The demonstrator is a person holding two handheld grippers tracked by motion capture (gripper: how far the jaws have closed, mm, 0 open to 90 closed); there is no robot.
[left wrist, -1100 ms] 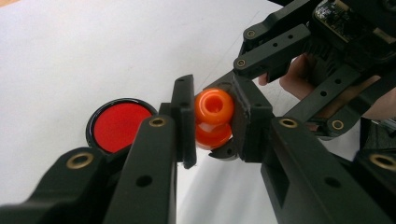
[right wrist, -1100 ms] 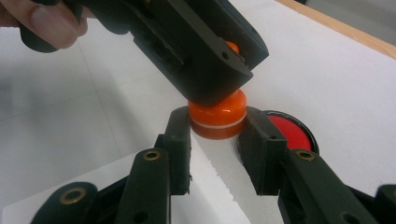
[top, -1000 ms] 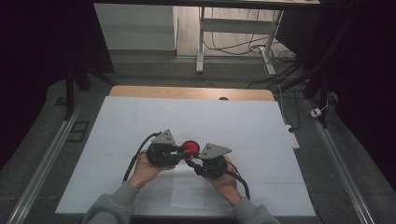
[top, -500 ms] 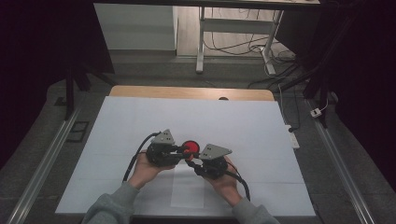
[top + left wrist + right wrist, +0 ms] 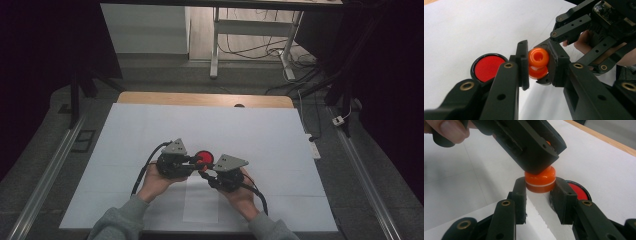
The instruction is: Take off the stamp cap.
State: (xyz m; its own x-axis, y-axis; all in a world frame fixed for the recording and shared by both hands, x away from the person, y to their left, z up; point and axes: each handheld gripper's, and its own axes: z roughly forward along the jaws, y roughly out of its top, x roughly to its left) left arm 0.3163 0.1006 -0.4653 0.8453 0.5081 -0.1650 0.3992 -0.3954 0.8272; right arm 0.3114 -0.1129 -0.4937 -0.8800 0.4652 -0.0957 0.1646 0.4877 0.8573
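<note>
White sheet over the table (image 5: 150, 130), dark room all around, and I've got both tools meeting near the middle of it. Between them sits a small glossy orange piece (image 5: 538, 63), made of two rounded parts stacked together with a pale seam line around the waist (image 5: 540, 180). My left gripper (image 5: 537, 63) is clenched on it, pads pressing both flanks, and the left gripper view shows a round hollow in the end facing me. My right gripper (image 5: 540, 188) is clamped on the other part, jaws tight on its sides (the seam sits right at pad level). From the right gripper view I get the seam and the smooth wall, but the hollow end is buried under the left tool's black body. Just beside the orange piece, a red disc in a black rim (image 5: 487, 67) lies flat on the sheet; the right gripper view cuts half of it off behind a jaw. From the high view (image 5: 204, 159) the orange piece itself is too small to make out between the tools.
</note>
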